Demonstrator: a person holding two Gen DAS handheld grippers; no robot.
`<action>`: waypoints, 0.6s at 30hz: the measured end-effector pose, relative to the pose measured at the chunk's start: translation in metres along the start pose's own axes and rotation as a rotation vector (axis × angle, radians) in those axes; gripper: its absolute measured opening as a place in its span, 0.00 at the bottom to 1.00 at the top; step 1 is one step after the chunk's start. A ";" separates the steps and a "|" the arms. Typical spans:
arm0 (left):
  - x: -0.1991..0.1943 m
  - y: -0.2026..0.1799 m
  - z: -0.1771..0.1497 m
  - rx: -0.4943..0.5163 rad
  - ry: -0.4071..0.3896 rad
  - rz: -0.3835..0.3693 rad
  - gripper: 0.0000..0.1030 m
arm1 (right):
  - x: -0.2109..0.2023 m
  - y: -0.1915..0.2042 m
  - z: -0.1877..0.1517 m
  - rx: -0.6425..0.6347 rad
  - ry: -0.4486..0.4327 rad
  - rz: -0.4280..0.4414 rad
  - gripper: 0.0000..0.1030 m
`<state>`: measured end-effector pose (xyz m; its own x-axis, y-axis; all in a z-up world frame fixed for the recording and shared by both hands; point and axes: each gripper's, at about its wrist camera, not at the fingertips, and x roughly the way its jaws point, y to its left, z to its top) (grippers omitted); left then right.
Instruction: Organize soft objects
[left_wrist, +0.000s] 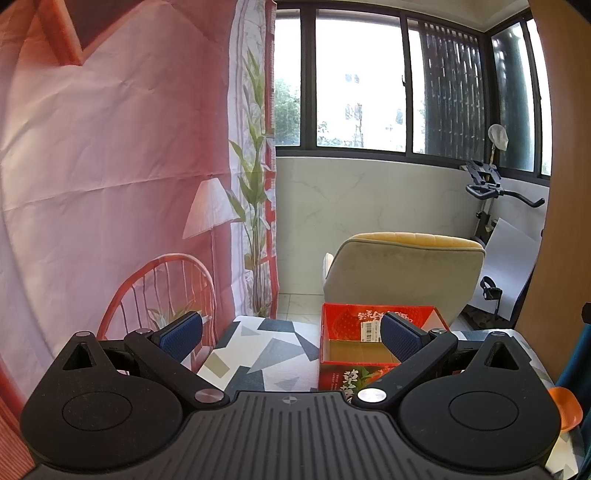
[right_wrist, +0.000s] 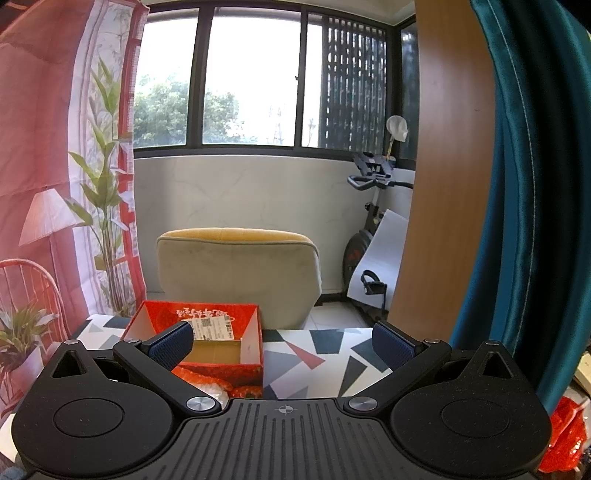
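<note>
Your two grippers wait with nothing in the jaws.
Left gripper (left_wrist: 291, 334) and right gripper (right_wrist: 282, 345) are both spread wide; the red box (right_wrist: 207, 339) stands open on the counter (right_wrist: 332, 354), ahead between them.

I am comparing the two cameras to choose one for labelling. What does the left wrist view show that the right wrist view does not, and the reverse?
Only the left wrist view shows a small orange object at its right edge, and the open left gripper.

Only the right wrist view shows the dark teal curtain, a crinkled red bag in the lower right corner, and the open right gripper.

Both show the open red cardboard box, apparently empty, on the geometric-patterned tablecloth, the beige chair with a yellow cushion, the black exercise bike and the pink printed backdrop.
</note>
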<state>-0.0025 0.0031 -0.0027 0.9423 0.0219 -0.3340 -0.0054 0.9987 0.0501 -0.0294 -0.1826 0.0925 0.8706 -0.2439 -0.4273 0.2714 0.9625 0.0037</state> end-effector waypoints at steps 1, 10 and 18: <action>0.000 0.000 0.000 0.002 -0.001 0.005 1.00 | 0.001 -0.001 0.000 0.005 -0.001 0.005 1.00; 0.008 -0.005 -0.014 0.032 -0.035 0.027 1.00 | 0.014 -0.010 -0.016 0.090 -0.041 0.115 1.00; 0.037 -0.006 -0.044 0.049 -0.006 0.046 1.00 | 0.054 -0.005 -0.062 0.112 -0.011 0.165 1.00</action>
<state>0.0177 -0.0004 -0.0563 0.9435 0.0675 -0.3244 -0.0329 0.9933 0.1110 -0.0093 -0.1929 0.0130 0.9114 -0.0853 -0.4026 0.1675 0.9705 0.1735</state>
